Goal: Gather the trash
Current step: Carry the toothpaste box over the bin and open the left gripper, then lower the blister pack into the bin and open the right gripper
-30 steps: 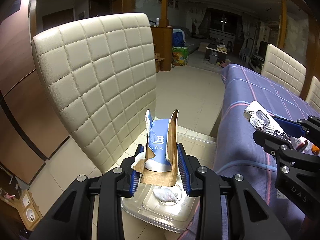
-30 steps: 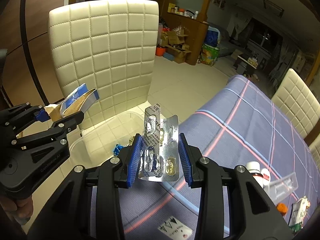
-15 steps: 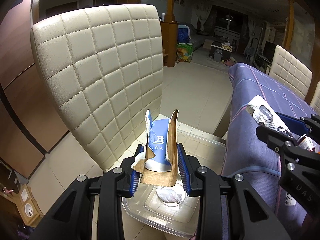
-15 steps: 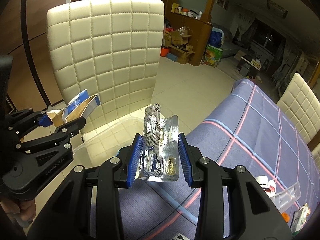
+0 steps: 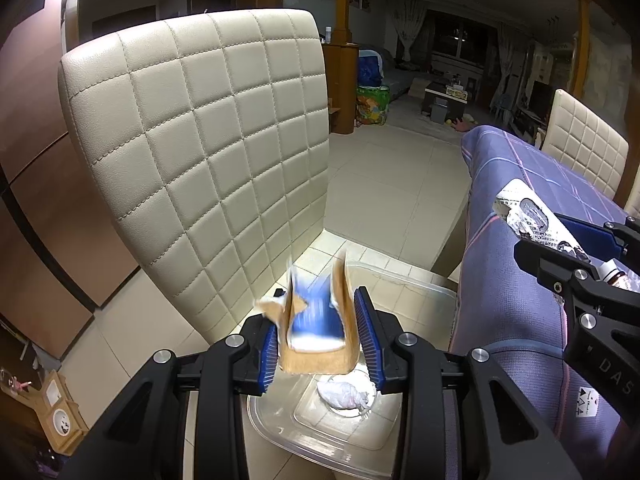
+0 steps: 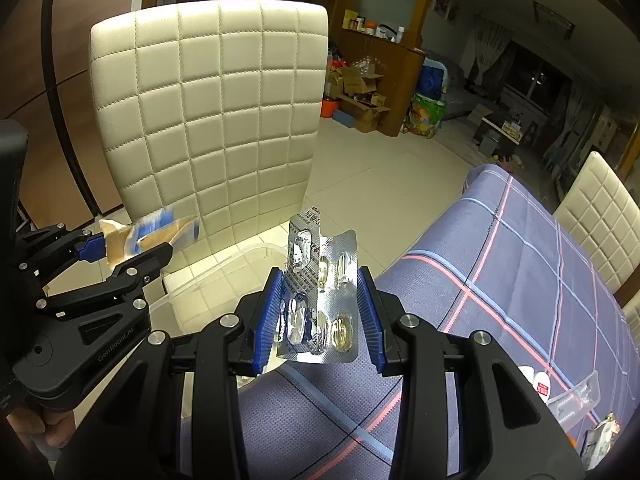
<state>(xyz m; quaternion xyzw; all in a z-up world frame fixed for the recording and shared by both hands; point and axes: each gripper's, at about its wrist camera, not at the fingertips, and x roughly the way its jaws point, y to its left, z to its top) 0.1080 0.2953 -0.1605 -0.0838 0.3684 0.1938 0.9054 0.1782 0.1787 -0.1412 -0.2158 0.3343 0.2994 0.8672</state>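
The torn blue-and-brown cardboard carton sits blurred between the blue pads of the left claw, whose jaws look spread a touch wider than the carton; whether they still touch it cannot be told. Directly below it is the clear plastic bin on the tiled floor, with a crumpled white tissue wad lying on the bin's bottom. Over to the right of the bin, the right claw pinches a silver blister pack of pills upright, above the bin's near edge and the purple plaid cloth covering the bench. Behind the bin stands a cream quilted chair back. Far along the bench from the bin lie a white pill bottle and a clear wrapper.
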